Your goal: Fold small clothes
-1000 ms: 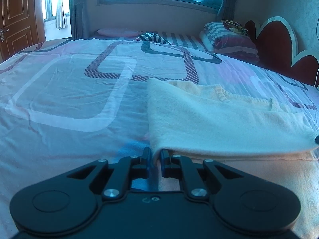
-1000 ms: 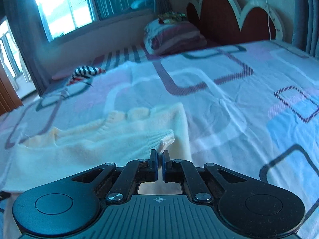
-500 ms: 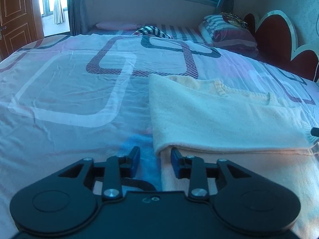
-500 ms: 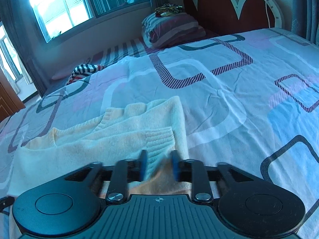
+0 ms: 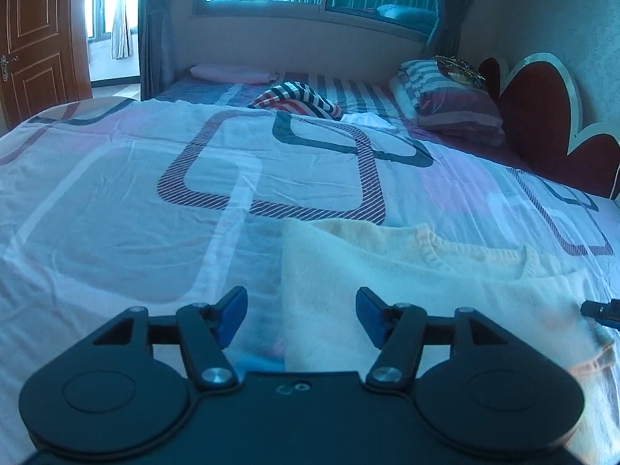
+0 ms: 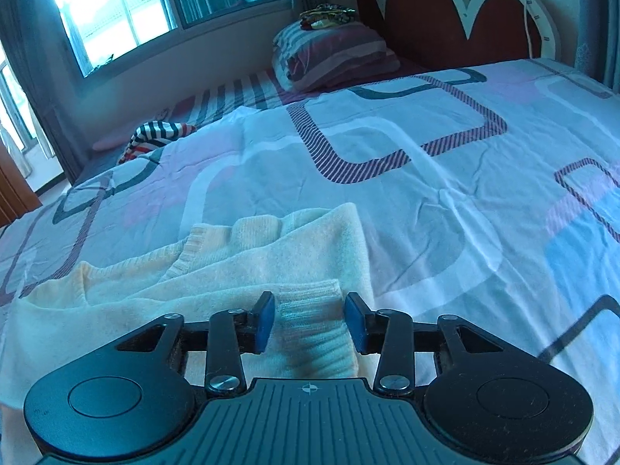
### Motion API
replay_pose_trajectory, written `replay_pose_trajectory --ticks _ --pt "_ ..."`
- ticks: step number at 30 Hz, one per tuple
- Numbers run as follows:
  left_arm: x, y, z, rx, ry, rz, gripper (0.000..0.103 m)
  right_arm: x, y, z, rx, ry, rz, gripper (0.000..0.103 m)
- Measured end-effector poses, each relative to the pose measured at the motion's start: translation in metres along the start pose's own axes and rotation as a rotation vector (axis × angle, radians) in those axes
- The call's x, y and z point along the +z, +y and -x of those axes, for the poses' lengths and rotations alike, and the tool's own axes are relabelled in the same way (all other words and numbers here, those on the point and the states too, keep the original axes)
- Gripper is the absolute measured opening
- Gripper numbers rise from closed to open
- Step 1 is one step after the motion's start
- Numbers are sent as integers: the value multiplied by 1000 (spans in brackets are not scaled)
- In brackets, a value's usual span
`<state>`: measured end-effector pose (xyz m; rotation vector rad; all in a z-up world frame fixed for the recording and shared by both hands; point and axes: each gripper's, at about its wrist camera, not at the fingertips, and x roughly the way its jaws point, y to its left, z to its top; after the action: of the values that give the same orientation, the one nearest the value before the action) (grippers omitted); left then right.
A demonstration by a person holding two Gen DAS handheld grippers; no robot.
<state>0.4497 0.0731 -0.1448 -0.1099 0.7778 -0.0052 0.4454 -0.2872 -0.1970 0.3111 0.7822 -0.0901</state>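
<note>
Cream sweater (image 5: 407, 294) folded on bed, left claw (image 5: 301, 316) widening, right claw (image 6: 309, 321) parted, seemingly gripping nothing.

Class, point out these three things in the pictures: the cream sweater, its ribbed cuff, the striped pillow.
cream sweater (image 5: 348, 271): left wrist view, folded body.
ribbed cuff (image 6: 310, 310): right wrist view, ribbing.
striped pillow (image 6: 333, 50): right wrist view, front face.

Both the left gripper (image 5: 301, 316) and the right gripper (image 6: 309, 321) are black, with blue pads (image 5: 231, 316), silver screws (image 6: 225, 381) and round covers, the right one seemingly ribbed.
</note>
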Motion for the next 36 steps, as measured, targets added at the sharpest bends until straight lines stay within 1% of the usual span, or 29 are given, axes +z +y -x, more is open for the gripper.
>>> replay_pose_trajectory --ticks 3,5,6,8,10,12,13,14,16,17,18,19,20,21,22,23,24,25,27,29,30,32,35,36 --pt "4 -2 -18 4 21 7 60 1 6 -3 0 -1 45 40" --pt "5 0 -28 3 37 27 58 0 7 -4 6 2 68 19" --pt "5 1 -32 3 44 40 57 0 7 -5 13 6 75 12" --pt "5 6 -39 -8 55 68 51 0 8 -5 17 6 88 12" --pt "6 9 -46 -14 67 96 48 0 9 -6 23 4 96 11" --pt "5 12 -50 -26 71 124 37 0 9 -5 25 -12 102 9" --pt "5 13 -51 -29 68 132 23 0 9 -3 21 -29 104 9" --pt "6 14 -52 -23 63 138 19 1 11 0 13 -56 109 9" --pt "4 14 -50 -20 49 145 14 0 13 5 -20 -97 135 9" --pt "4 15 -50 -18 45 140 14 -1 14 3 -45 -101 150 9" --pt "3 14 -50 -15 46 135 14 -3 14 -3 -68 -78 163 9" --pt "3 14 -51 -12 50 127 16 -4 12 -10 -68 -38 154 9" --pt "4 14 -51 -6 54 123 18 -6 9 -13 -65 -25 138 9" --pt "6 13 -51 -7 58 125 22 -6 10 -11 -67 -32 142 9" --pt "8 13 -51 -8 62 124 31 -5 10 -8 -64 -42 142 9" --pt "10 12 -52 -6 63 119 38 -4 9 -5 -56 -52 135 9" --pt "12 12 -53 -2 65 113 42 -3 8 -3 -48 -64 123 12" --pt "13 11 -55 2 65 112 49 -1 9 2 -42 -78 112 17" --pt "15 10 -60 -1 65 121 48 4 12 6 -30 -102 114 19" --pt "15 9 -63 8 55 127 43 7 18 8 -28 -112 129 19" --pt "15 9 -65 24 53 127 43 7 20 7 -27 -114 135 19" --pt "15 10 -68 33 56 132 43 5 23 4 -45 -109 157 20" --pt "15 8 -68 38 54 111 43 0 18 -14 -78 -21 169 20" --pt "15 8 -67 39 56 106 43 -1 14 -16 -78 -16 165 21"
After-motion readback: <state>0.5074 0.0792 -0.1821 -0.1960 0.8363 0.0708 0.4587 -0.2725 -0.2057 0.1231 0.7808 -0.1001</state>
